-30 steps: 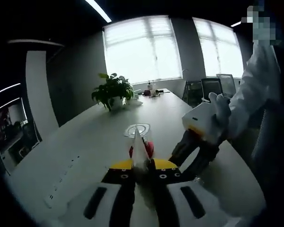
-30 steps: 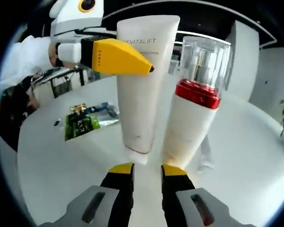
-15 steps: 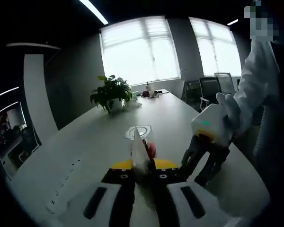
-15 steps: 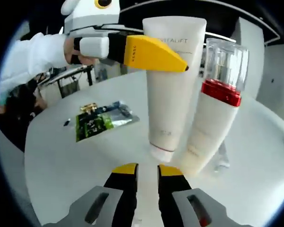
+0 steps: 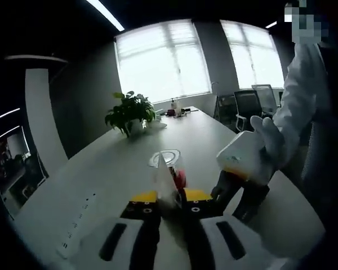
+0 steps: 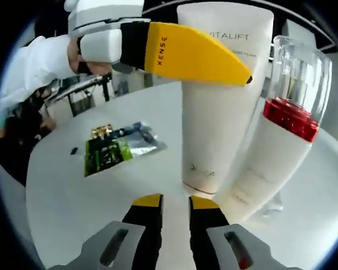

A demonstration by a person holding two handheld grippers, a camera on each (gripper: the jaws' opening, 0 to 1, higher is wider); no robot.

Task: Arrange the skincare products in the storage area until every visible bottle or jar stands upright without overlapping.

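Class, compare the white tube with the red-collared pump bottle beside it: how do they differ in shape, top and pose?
The white tube is flat and wide; the pump bottle is round and tapering. The tube is all white with printed lettering; the bottle has a red collar under a clear cap. The left gripper grips the tube; the bottle leans free. Both have white bodies.

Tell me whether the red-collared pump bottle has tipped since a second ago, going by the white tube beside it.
Yes. In the right gripper view the pump bottle now leans further right, away from the upright white tube, which the left claw grips.
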